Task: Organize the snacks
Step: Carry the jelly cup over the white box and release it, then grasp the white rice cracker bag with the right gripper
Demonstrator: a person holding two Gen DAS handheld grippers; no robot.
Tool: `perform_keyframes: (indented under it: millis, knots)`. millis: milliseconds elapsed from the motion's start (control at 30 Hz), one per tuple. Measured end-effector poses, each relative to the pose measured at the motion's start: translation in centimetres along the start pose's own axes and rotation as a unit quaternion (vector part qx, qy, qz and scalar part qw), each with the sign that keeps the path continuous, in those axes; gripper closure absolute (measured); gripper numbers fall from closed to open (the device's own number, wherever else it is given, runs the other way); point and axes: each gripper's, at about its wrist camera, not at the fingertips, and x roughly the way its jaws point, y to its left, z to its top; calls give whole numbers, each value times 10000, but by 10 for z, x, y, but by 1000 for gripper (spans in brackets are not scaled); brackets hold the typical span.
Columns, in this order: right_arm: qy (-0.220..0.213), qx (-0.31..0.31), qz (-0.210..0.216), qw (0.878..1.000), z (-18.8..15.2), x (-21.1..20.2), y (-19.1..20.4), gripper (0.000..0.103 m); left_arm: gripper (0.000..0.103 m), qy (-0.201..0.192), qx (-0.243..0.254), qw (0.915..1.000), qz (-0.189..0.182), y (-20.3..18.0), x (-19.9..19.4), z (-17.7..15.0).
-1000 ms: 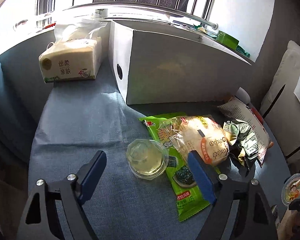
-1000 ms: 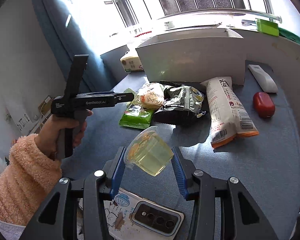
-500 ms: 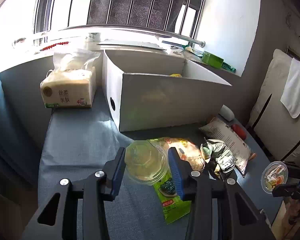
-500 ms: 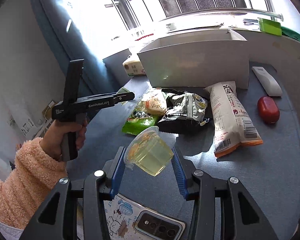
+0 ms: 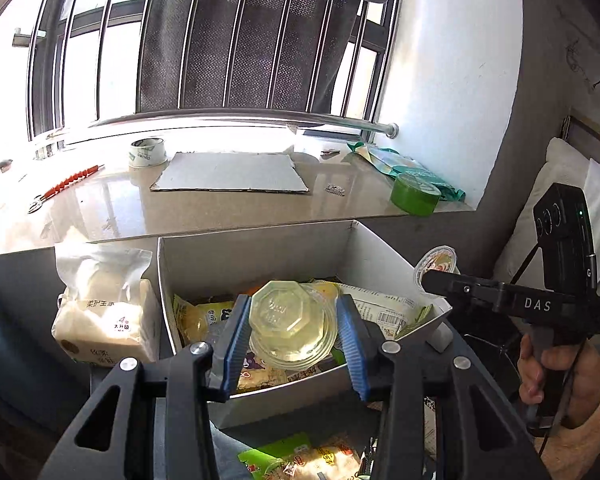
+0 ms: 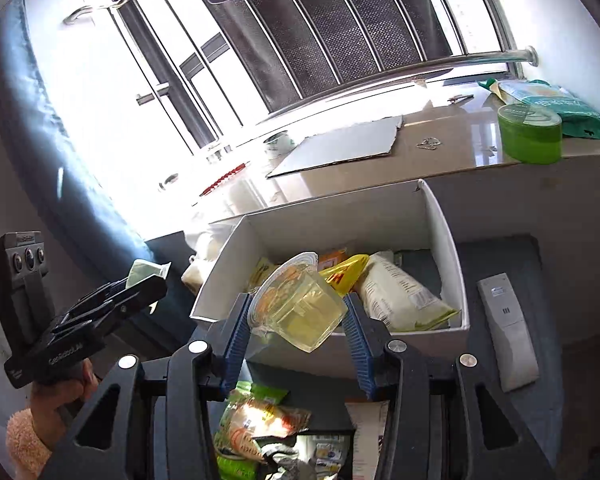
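Nearest, the left gripper (image 5: 294, 342) clamps a clear plastic jelly cup with yellowish filling (image 5: 290, 330) above the open white cardboard box (image 5: 260, 258). Likewise, the right gripper (image 6: 296, 338) grips a second clear jelly cup tilted on its side (image 6: 300, 308) over the box's front wall. Farther in, a white printed snack bag (image 6: 400, 298) lies at two o'clock, a round green tin (image 6: 530, 132) on the sill beyond.

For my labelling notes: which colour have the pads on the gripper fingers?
Blue, ribbed pads; the left wrist view shows them best, closed on a clear jelly cup.
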Motion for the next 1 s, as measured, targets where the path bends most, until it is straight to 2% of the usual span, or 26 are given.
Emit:
perform_keyframes:
  millis: [67,133,167,200,233,267,367,500,633,833,933,1000]
  knots:
    - [171,309,25,9994,15,15,-18,53,56,128,20,9999,114,2,18,6]
    - [168,326,-117,9993,25,26,-26,53,51,181,-14,9990,417,6,29,7]
    - [186,299,-176,9992,28,31,-29,51,27,268,-86,9984,496,10,34,6]
    - [224,331,-189,9990,31,35,-32,49,11,388,-231,9980,448,14,37,6]
    - [209,434,-178,9987,33,35,-35,28,0,393,-373,9979,348,17,36,4]
    - [126,555,-152,9983,34,33,-38,0,0,303,-415,9983,284,18,32,2]
    - [-75,617,-23,9981,31,19,-38,0,0,107,-353,9988,337,15,16,-3]
    - [-174,324,-160,9992,22,2,-28,0,0,-22,-291,9989,372,5,-9,-9]
    - [-245,37,9,9997,-1,-29,-15,0,0,-273,-8,9989,384,-16,-49,-25]
    - [-241,-485,115,9985,-71,-79,3,0,0,-509,322,9980,188,-58,-109,-83]
    - [-232,-521,68,9983,-116,-97,3,0,0,-560,366,9976,183,-79,-129,-128]
    - [-183,-468,-20,9987,-149,-105,0,0,0,-426,300,9986,55,-89,-134,-159]
